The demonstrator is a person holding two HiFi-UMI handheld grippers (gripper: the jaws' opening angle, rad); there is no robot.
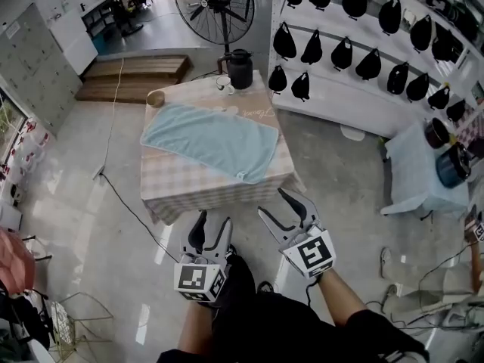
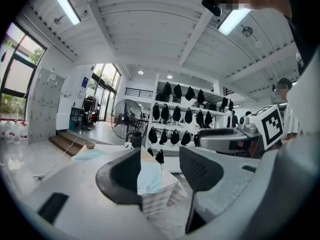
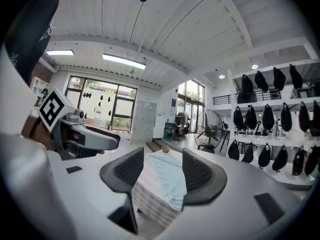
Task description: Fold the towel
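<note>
A light blue towel [image 1: 209, 141] lies spread flat and slanted across a small table [image 1: 181, 185] with a checked cloth. One towel corner hangs over the table's near right edge. The towel [image 2: 149, 178] shows far off between the left jaws, and the towel [image 3: 167, 176] likewise between the right jaws. My left gripper [image 1: 212, 231] and right gripper [image 1: 285, 205] are both held in the air in front of the table, short of its near edge. Each is open with nothing between its fingers.
A black jug [image 1: 240, 69], a white cup [image 1: 224, 84] and a small bowl [image 1: 155, 98] stand at the table's far edge. A floor fan [image 1: 214, 2] is behind it. A white rack of black bags [image 1: 355, 55] runs along the right. A cable [image 1: 128, 203] crosses the floor at left.
</note>
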